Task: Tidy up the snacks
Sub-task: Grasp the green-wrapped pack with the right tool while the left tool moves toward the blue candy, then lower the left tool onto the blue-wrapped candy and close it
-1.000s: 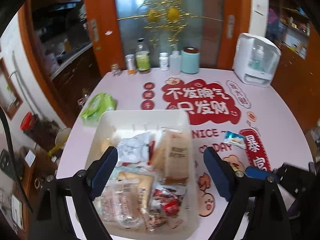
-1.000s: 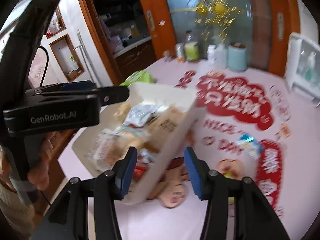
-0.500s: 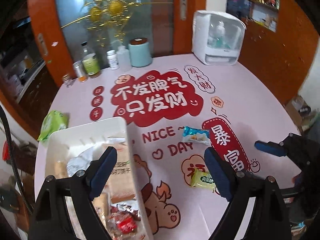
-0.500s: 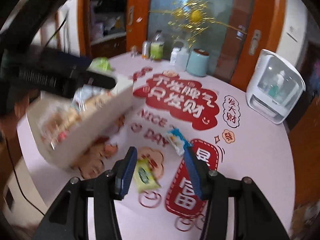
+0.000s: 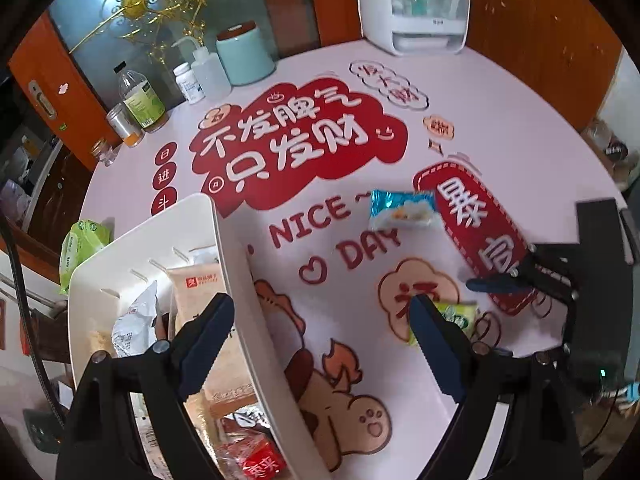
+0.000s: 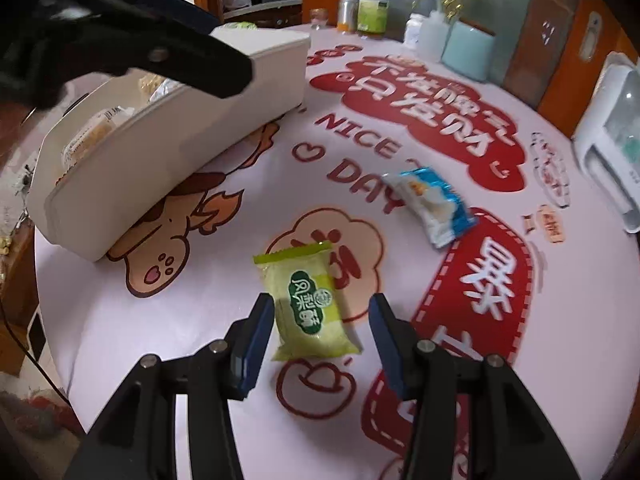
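A white bin [image 5: 236, 264] holding several wrapped snacks sits at the table's left; it also shows in the right wrist view [image 6: 160, 128]. A green snack packet [image 6: 306, 300] lies flat on the table between the fingers of my open right gripper [image 6: 322, 320], which hovers over it. In the left wrist view this packet [image 5: 460, 316] is partly hidden behind my finger. A blue snack packet [image 6: 432, 204] [image 5: 402, 210] lies further out. My left gripper [image 5: 320, 340] is open and empty, straddling the bin's right wall above it.
Bottles and jars [image 5: 140, 100], a teal canister [image 5: 244, 54] and a white appliance [image 5: 416, 4] stand along the far edge of the round pink table [image 5: 520, 120]. A green pouch [image 5: 80, 244] lies left of the bin at the table edge.
Both grippers swung right, away from the bin. My right gripper has come down over the green packet, which now lies between its fingers. The bin stays in place.
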